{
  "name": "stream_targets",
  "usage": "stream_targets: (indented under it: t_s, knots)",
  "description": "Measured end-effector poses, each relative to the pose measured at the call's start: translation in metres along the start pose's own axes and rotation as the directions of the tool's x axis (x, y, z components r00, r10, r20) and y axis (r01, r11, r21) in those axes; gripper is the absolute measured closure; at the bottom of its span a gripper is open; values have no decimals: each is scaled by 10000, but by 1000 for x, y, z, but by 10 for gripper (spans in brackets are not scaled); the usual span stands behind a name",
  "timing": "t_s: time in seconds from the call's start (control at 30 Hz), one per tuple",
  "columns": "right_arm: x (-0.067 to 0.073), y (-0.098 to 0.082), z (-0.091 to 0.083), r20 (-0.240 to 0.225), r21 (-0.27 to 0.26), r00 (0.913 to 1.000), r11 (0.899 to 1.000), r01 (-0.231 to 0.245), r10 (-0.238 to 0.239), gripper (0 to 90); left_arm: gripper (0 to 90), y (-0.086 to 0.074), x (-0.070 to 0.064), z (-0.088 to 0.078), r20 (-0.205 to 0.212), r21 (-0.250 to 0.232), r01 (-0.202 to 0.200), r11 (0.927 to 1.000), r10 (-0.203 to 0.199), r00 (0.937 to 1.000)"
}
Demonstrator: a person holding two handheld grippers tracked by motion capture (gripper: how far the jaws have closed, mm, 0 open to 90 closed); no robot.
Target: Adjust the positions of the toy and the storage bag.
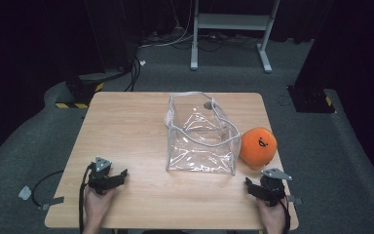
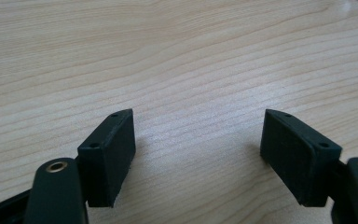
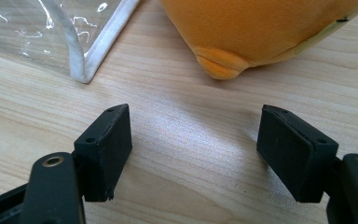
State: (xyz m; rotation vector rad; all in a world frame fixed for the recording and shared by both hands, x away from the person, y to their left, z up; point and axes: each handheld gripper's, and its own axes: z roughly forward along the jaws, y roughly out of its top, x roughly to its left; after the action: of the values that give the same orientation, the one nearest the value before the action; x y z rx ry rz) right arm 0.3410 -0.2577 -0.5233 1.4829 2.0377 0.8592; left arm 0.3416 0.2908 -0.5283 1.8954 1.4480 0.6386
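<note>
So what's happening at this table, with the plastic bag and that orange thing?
A person sits at a wooden table holding a two-jaw gripper in each hand. Both the left gripper and the right gripper rest near the table's front edge, jaws open, holding nothing. A clear plastic bag stands open in the middle, and an orange plush toy sits beside it on the right, just ahead of the right gripper. Nothing is being handled at this moment.

A clear bag (image 1: 202, 136) stood mid-table (image 1: 126, 122), a plush toy (image 1: 258, 146) just beside it toward the right edge; the left gripper (image 1: 108, 176) and right gripper (image 1: 265, 187) sat near the near corners
</note>
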Motion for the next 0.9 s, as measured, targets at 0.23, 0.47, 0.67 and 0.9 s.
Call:
stream_targets:
  t_s: [0.23,0.47,0.67,0.9]
  knots:
    - [1,1,1,-39,54,10000,10000,-12,13,223,242,0,1,0,131,25,7,10000,-7,9999]
    - [1,1,2,-198,120,9997,9998,174,-172,185,181,1,0,2,325,70,184,9998,-186,9993]
    - [0,4,1,-279,384,9994,9990,220,-209,197,174,2,-1,2,246,105,87,9999,-90,9997]
    - [5,1,-2,-314,221,9990,9992,328,-321,277,161,1,0,1,379,109,145,9998,-149,9992]
